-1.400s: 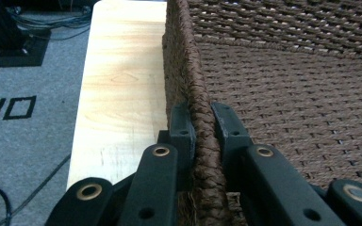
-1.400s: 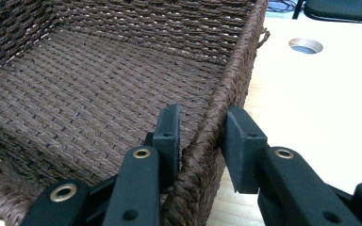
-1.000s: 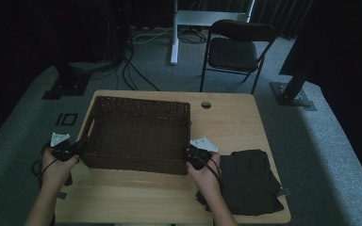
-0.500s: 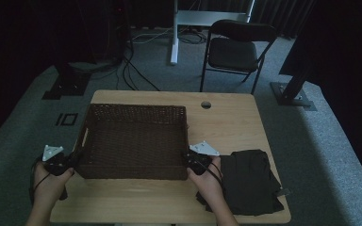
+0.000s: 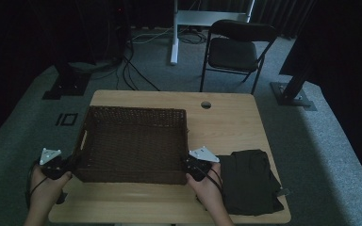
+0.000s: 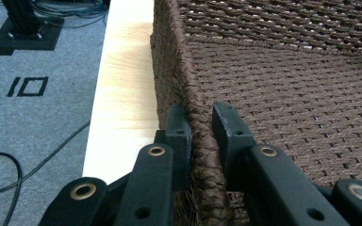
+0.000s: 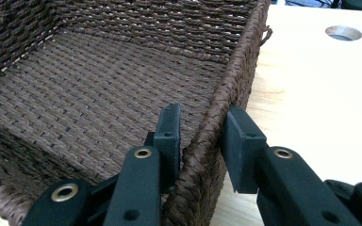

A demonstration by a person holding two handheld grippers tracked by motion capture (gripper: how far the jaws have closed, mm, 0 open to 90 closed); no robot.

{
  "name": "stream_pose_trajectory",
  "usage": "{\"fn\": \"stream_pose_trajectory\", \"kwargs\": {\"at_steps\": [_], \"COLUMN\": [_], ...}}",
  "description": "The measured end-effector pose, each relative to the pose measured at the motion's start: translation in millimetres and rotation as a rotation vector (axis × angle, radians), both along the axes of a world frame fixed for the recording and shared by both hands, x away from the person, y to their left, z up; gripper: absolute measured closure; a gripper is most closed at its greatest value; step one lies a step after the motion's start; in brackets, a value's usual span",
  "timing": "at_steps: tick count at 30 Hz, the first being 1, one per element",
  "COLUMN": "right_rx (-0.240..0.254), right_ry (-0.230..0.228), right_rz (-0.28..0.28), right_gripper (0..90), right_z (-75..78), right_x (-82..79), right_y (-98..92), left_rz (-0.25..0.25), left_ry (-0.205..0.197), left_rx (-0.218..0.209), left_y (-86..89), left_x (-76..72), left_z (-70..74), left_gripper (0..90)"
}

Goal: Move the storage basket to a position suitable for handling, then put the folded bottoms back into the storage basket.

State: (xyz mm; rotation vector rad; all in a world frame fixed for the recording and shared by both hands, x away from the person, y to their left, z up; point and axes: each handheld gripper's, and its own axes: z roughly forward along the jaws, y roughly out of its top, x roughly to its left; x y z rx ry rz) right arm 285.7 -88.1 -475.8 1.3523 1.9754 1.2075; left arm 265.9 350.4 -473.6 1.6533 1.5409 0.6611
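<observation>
Left gripper (image 6: 200, 127), right gripper (image 7: 200, 129) clamp wicker basket (image 5: 132, 141) rim; folded black cloth (image 5: 252, 181) at basket's 4 o'clock; chair (image 5: 235, 49) beyond table (image 5: 226, 122).

The high view is dim and soft with black corners, while both gripper views are bright and sharp.
</observation>
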Motion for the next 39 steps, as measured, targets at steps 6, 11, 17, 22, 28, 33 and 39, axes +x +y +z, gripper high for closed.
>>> {"fn": "stream_pose_trajectory", "kwargs": {"at_steps": [6, 11, 17, 22, 28, 33, 39], "right_rx": [0.005, 0.043, 0.088, 0.071, 0.108, 0.111, 0.085], "right_ry": [0.001, 0.007, -0.036, -0.058, -0.085, -0.081, -0.116], "right_rz": [0.006, 0.025, 0.062, 0.088, 0.114, 0.113, 0.143], "right_gripper": [68.5, 60.4, 41.0, 36.3, 31.8, 28.7, 24.2], "right_z": [0.0, 0.5, 4.6, 10.5, 19.1, 24.4, 35.2], "right_x": [-1.8, 1.3, 7.7, 7.6, 9.3, 9.5, 7.0], "right_y": [0.8, -2.5, -8.9, -8.2, -9.4, -9.4, -11.3], "left_rz": [-0.004, -0.037, -0.084, -0.106, -0.117, -0.117, -0.126], "left_ry": [0.001, -0.009, -0.018, -0.017, -0.019, -0.025, -0.044], "left_rx": [-0.004, -0.011, 0.034, 0.05, 0.032, 0.038, 0.038], "left_y": [2.0, 4.4, 3.0, 3.5, 7.8, 10.0, 4.9], "left_x": [-1.9, -0.1, 2.7, 3.4, 2.0, 1.3, 1.9], "left_z": [0.0, -1.4, -1.4, 0.7, 10.4, 18.6, 25.8], "left_gripper": [78.3, 71.4, 56.2, 41.1, 25.8, 20.7, 19.8]}}
